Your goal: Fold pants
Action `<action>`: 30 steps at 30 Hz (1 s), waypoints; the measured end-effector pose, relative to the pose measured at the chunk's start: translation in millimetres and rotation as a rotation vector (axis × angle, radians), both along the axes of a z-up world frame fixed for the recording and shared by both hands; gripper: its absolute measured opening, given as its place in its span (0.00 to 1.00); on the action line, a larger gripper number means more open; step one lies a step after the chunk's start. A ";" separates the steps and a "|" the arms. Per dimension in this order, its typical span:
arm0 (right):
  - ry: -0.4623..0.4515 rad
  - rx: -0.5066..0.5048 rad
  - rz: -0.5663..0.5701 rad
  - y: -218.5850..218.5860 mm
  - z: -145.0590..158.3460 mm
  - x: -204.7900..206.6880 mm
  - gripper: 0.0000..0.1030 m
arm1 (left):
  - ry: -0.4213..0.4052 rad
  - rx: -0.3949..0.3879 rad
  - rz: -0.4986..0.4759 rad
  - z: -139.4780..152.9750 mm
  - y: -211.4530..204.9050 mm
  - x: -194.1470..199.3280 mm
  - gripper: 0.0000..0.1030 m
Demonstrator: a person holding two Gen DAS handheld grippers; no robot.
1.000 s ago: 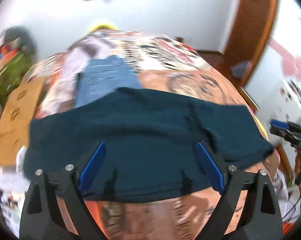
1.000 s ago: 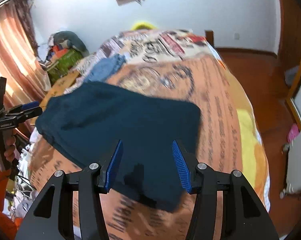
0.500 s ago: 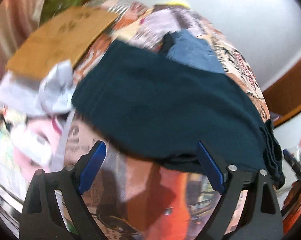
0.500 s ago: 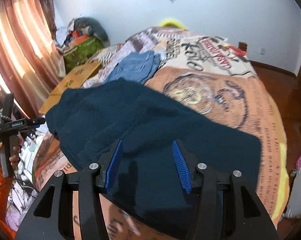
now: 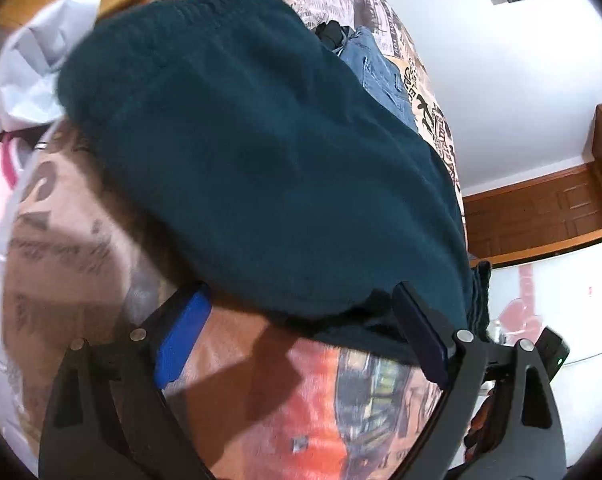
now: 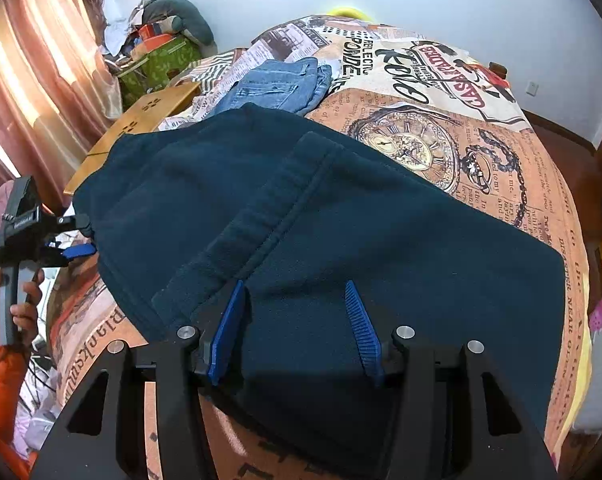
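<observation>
Left wrist view: the dark teal fleece pants (image 5: 261, 152) lie folded on the printed orange-and-cream bedspread (image 5: 321, 412), their ribbed band end toward the bed's far left corner, where white crumpled plastic bags (image 5: 29, 68) sit past the edge. The left gripper (image 5: 301, 332) is spread wide, blue pads on either side of the near folded edge; nothing is pinched, and whether the right-hand pad touches cloth cannot be told. Folded blue denim jeans (image 5: 381, 76) lie just beyond the pants. Right wrist view: the pants (image 6: 341, 232) span the middle of the bed, with a ribbed cuff strip running diagonally across the top layer. The right gripper (image 6: 297, 320) is open, empty, poised low over the near edge of the cloth; contact not clear. The left gripper (image 6: 75, 250) shows at the pants' left end, near the bed's left edge. The jeans (image 6: 277, 84) lie toward the far edge. Judgement: the step in hand is taking hold for the next fold. To do it well, slide each lower finger under all layers at the edge, close on the full stack, lift both ends level, and carry evenly so that the layers do not slip or skew.
</observation>
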State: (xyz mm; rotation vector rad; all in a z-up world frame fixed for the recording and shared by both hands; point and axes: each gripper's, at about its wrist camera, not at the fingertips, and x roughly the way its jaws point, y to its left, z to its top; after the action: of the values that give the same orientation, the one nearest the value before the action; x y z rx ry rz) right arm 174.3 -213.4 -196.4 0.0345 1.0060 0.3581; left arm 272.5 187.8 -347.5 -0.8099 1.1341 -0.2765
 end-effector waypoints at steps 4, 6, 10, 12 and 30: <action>0.001 0.004 -0.003 0.6 0.1 0.5 0.47 | 0.003 -0.034 0.034 -4.7 4.4 13.3 0.89; 0.001 0.010 -0.003 0.3 -0.1 0.7 0.47 | 0.003 -0.028 0.050 -5.3 5.6 18.5 0.89; 0.002 0.019 0.000 -0.5 -0.8 1.4 0.48 | 0.018 0.113 0.051 -0.8 -0.7 37.6 0.74; 0.002 0.022 0.001 -0.9 -0.9 1.2 0.48 | 0.023 0.244 0.054 2.8 -4.1 48.7 0.48; -0.010 0.071 -0.036 -15.0 7.1 -6.4 0.48 | -0.338 0.606 -0.002 162.9 -48.6 16.0 0.18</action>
State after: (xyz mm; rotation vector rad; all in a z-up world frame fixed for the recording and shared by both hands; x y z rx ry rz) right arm 167.9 -228.4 -189.3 0.1146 0.9809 0.3609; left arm 288.6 139.2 -184.6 -0.2122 0.8292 -0.0552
